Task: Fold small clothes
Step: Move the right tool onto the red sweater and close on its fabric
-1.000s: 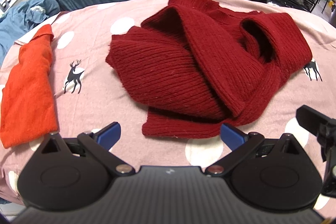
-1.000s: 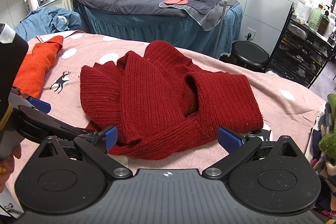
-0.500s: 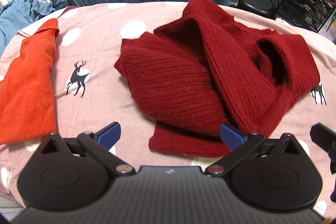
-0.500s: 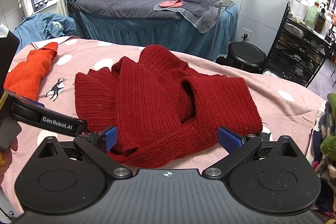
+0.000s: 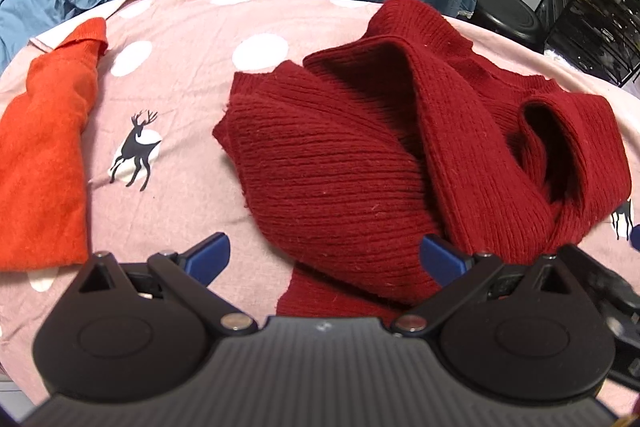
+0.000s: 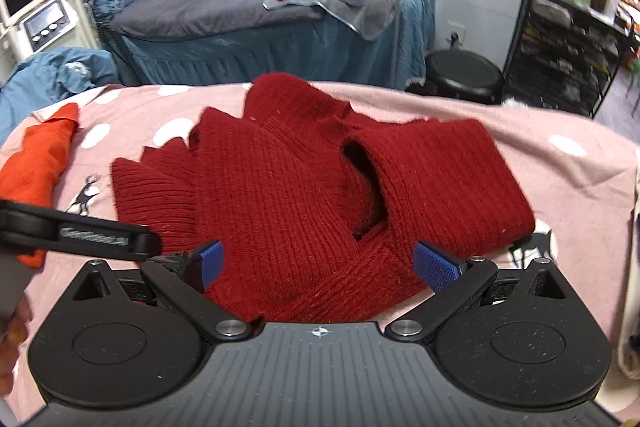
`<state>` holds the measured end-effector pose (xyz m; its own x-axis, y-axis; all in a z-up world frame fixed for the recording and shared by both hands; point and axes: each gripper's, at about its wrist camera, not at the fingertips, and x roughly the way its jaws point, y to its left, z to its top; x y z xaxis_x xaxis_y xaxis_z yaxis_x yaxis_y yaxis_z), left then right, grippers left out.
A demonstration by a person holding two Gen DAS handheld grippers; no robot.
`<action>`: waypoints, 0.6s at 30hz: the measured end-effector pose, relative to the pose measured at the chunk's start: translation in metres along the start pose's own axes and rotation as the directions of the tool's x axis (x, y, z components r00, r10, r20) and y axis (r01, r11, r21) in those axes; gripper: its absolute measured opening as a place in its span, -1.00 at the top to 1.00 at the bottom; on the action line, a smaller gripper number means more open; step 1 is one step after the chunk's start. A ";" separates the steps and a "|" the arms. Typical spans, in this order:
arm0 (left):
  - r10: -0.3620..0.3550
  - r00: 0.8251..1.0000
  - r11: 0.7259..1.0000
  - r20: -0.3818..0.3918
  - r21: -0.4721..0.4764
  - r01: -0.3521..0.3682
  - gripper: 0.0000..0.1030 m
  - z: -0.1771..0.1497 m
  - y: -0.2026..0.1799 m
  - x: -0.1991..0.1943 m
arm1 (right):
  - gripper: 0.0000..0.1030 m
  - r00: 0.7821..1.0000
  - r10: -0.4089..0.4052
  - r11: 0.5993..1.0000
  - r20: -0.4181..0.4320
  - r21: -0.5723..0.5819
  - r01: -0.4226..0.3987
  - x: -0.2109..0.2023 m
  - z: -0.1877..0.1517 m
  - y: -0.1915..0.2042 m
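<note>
1. Dark red ribbed sweater [image 5: 352, 171] lies crumpled in a loose heap on the pink bedsheet [image 5: 180, 59], which has white dots and small black deer printed on it.
2. One thick fold runs diagonally over the heap, and a dark opening gapes on its right side; in the right wrist view the same sweater [image 6: 288, 195] fills the middle of the sheet.
3. Left gripper [image 5: 324, 259] hangs low at the near edge of the sweater with its blue-padded fingers spread wide; the near hem lies between them, and nothing is pinched.
4. Right gripper [image 6: 316, 265] is also spread wide, its blue pads on either side of the sweater's near fold, gripping nothing.
5. In the right wrist view a black part of the left gripper crosses the left edge, above a bit of the person's hand [image 6: 12, 331].
6. Folded orange garment [image 5: 40, 155] rests on the sheet well to the left of the sweater, apart from it.
7. Behind the sheet stands a treatment bed [image 6: 224, 11] with dark covers, with a black stool [image 6: 464, 75] and a black wire rack [image 6: 568, 43] to its right.
</note>
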<state>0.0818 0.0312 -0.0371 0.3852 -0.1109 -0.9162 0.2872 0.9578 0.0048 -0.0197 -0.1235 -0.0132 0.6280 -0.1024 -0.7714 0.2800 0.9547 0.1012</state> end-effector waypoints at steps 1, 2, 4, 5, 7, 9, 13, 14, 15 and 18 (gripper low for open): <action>0.004 1.000 1.000 -0.004 0.005 -0.004 -1.00 0.000 0.001 0.001 | -1.00 1.000 -0.002 1.000 -0.014 0.016 0.002 0.006 0.000 0.000; 0.010 1.000 1.000 -0.008 0.012 -0.010 -1.00 0.000 0.001 0.003 | -1.00 1.000 0.000 0.999 -0.025 0.033 0.001 0.011 -0.001 0.001; 0.020 1.000 1.000 -0.023 0.023 -0.019 -1.00 -0.001 0.001 0.008 | -1.00 0.998 0.015 0.997 -0.055 0.073 -0.011 0.020 -0.005 0.001; 0.021 0.999 0.999 -0.031 0.026 -0.020 -1.00 -0.001 0.001 0.010 | -1.00 0.997 0.023 0.996 -0.070 0.092 -0.017 0.024 -0.007 0.001; 0.024 0.999 0.999 -0.048 0.027 -0.023 -0.99 0.000 0.000 0.016 | -1.00 0.994 0.037 0.993 -0.098 0.118 -0.025 0.031 -0.013 0.001; 0.031 0.997 0.999 -0.064 0.024 -0.029 -0.99 0.002 -0.001 0.021 | -1.00 0.991 0.045 0.990 -0.124 0.137 -0.028 0.036 -0.016 0.000; -0.005 0.996 1.000 -0.086 -0.008 0.004 -0.99 0.005 -0.001 0.026 | -1.00 0.983 0.089 0.979 -0.161 0.196 -0.057 0.043 -0.016 -0.008; -0.006 0.996 1.000 -0.089 -0.011 0.005 -0.99 0.006 -0.001 0.028 | -1.00 0.980 0.092 0.977 -0.176 0.205 -0.055 0.044 -0.016 -0.010; -0.004 0.996 1.000 -0.091 -0.011 0.003 -0.99 0.007 -0.001 0.029 | -1.00 0.978 0.102 0.974 -0.185 0.218 -0.060 0.044 -0.016 -0.012; 0.010 0.995 1.000 -0.096 -0.007 -0.011 -0.99 0.010 -0.002 0.032 | -1.00 0.977 0.114 0.970 -0.181 0.234 -0.070 0.041 -0.019 -0.016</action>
<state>0.1023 0.0234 -0.0619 0.3019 -0.0754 -0.9504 0.2772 0.9607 0.0118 -0.0127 -0.1375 -0.0583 0.5137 0.0595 -0.8559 0.3979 0.8673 0.2991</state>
